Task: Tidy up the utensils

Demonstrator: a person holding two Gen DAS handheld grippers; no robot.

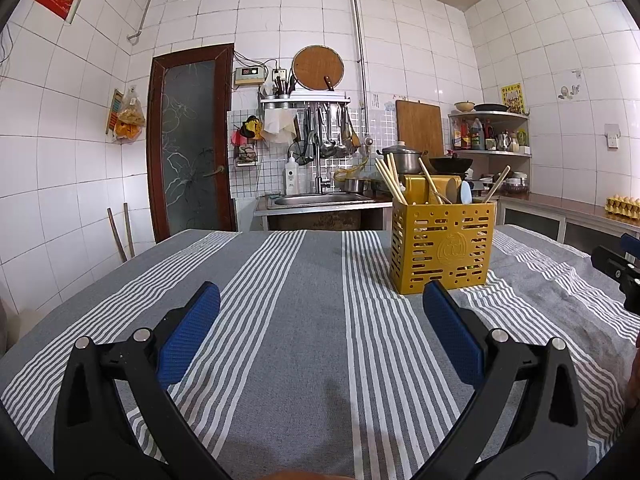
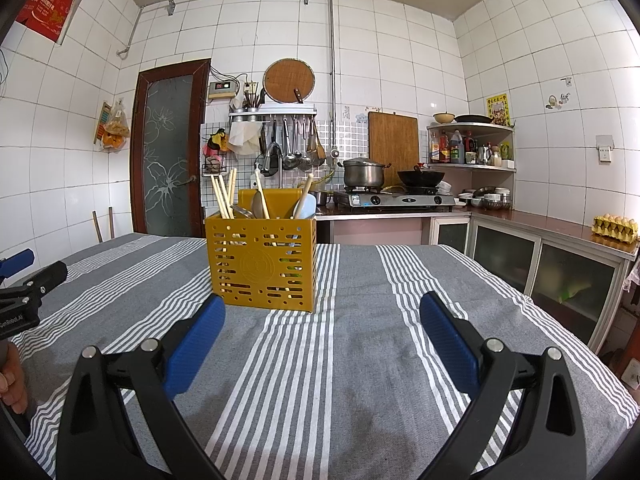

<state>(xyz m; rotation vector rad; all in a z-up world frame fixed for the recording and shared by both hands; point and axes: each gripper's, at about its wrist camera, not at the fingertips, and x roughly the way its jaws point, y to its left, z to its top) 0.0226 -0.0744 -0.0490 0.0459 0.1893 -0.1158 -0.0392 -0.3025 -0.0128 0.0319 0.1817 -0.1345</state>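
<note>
A yellow slotted utensil holder (image 1: 442, 246) stands upright on the striped grey tablecloth (image 1: 304, 320); it also shows in the right wrist view (image 2: 262, 262). It holds several wooden chopsticks (image 2: 224, 196), spoons (image 2: 260, 204) and a pale blue spoon (image 2: 305, 205). My left gripper (image 1: 322, 300) is open and empty, low over the cloth, with the holder ahead to its right. My right gripper (image 2: 322, 312) is open and empty, with the holder ahead to its left. Each gripper shows at the edge of the other's view.
Behind the table stand a sink (image 1: 320, 199), a stove with a pot (image 2: 362, 174) and a wok (image 2: 420, 178), a corner shelf of bottles (image 2: 468, 148) and a counter with an egg tray (image 2: 614, 227). A door (image 1: 190, 144) is at the left.
</note>
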